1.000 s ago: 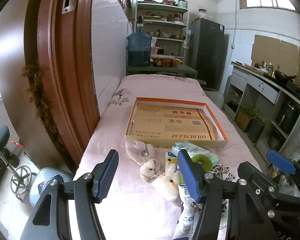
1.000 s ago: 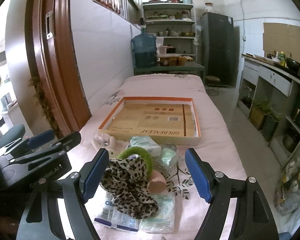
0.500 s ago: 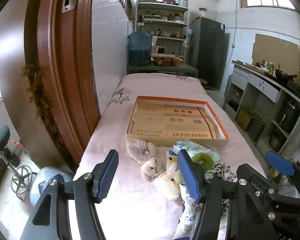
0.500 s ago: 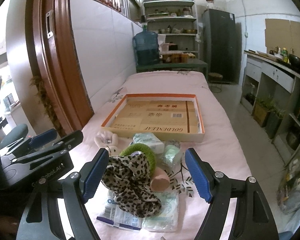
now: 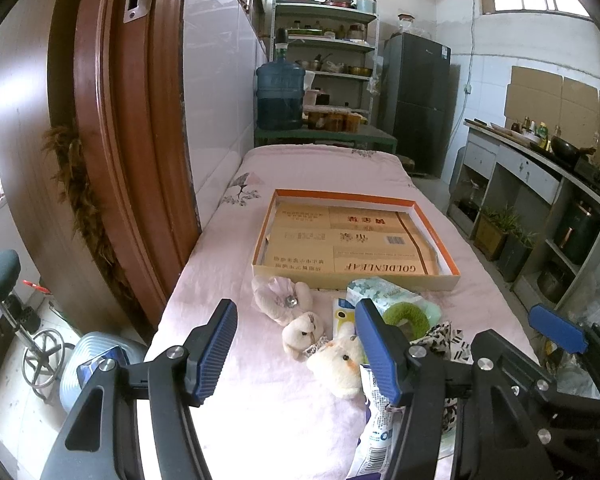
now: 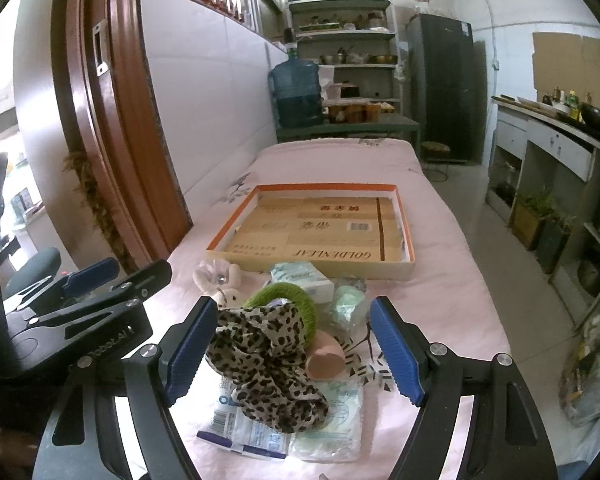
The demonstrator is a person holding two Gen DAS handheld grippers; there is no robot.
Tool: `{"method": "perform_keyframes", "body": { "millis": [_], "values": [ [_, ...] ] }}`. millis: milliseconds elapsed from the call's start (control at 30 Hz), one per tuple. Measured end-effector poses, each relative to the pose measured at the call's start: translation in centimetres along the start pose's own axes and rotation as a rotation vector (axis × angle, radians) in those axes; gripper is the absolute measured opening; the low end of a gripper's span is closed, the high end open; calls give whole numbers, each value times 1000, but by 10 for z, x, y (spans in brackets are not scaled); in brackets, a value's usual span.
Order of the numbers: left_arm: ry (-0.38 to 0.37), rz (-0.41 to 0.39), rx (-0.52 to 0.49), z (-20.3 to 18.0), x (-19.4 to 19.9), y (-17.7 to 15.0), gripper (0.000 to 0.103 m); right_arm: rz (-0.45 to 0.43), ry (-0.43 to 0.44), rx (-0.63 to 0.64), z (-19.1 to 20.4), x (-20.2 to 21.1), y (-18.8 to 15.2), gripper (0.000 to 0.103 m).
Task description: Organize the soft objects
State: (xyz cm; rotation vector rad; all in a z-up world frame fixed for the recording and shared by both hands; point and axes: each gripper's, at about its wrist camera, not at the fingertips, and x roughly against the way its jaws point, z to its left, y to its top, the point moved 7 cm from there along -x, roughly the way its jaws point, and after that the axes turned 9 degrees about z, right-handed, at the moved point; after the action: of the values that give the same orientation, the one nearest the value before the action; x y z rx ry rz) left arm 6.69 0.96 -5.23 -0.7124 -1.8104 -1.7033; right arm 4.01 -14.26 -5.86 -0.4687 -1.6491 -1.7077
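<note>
almost nothing has changed over the last second: my left gripper (image 5: 296,346) and right gripper (image 6: 292,350) still hover spread wide and empty, only creeping nearer the soft pile. the leopard scarf (image 6: 266,364) lies between my right fingers, the cardboard tray (image 6: 408,270) unfilled beyond, so sorting hasn't begun.

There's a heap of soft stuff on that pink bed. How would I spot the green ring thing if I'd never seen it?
Find the shallow orange-rimmed cardboard box on the pink bed; the heap lies just in front of its near wall. In the middle of that heap sits the green ring, partly draped by a leopard-print cloth. It is the only bright green, fuzzy, doughnut-shaped item; its neighbours are pale plush toys and plastic packets.
</note>
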Motion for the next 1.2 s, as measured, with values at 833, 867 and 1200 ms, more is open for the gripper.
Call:
{"method": "perform_keyframes", "body": {
  "millis": [833, 867, 1200],
  "values": [
    [9, 13, -2, -2, -9, -7, 62, 12, 10, 3, 2, -3, -2, 80],
    [10, 13, -3, -2, -9, -7, 62, 12, 11, 3, 2, -3, -2, 80],
    [10, 15, -1, -2, -10, -8, 62, 21, 13, 5, 2, -6, -5, 80]
  ]
}}
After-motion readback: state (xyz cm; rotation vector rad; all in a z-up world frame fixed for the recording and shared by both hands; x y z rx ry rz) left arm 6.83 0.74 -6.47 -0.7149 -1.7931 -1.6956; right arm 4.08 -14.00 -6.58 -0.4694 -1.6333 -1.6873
